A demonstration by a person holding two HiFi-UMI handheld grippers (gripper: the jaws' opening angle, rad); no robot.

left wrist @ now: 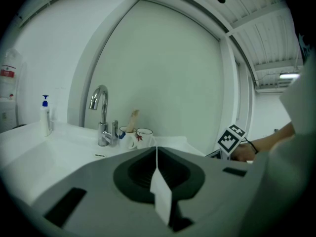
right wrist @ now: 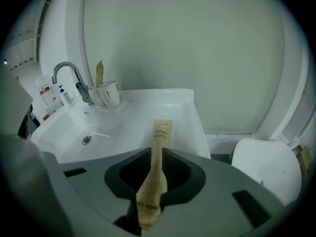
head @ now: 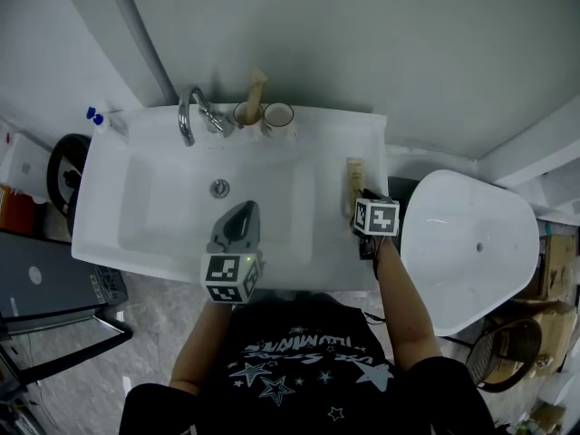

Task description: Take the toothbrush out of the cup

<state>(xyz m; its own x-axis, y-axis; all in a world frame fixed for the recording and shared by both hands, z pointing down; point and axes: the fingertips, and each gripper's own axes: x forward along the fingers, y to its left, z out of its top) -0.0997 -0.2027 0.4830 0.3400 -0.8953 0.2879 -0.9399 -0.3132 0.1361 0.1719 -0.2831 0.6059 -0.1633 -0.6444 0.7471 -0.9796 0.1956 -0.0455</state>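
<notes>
View from above a white rectangular ceramic sink (head: 100, 207) with a curved chrome tap (head: 190, 111) at its back edge. Just right of the tap, on the back rim, two white ceramic cups stand side by side and touching. The left cup (head: 247, 114) holds a second tan wrapped toothbrush (head: 257, 84), upright and leaning slightly, its top well above the cup's lip. The right cup (head: 278, 116) shows only its pale inside. A small white pump bottle with a blue top (head: 95, 116) stands at the sink's far left corner. The task's tan paper-wrapped toothbrush (right wrist: 160, 132), printed "TOOTH BRUSH", is outside the cups: it lies lengthwise on the sink's flat right rim, its near end between the jaws of the right gripper (right wrist: 155, 154), which are closed against the wrapper and pinch it. The left gripper (left wrist: 156, 149) hangs over the basin in front of the drain hole (head: 219, 188), its jaws together, with only a thin white strip in the seam between them. Right of the sink is a white rounded oval fixture (head: 471, 243).
</notes>
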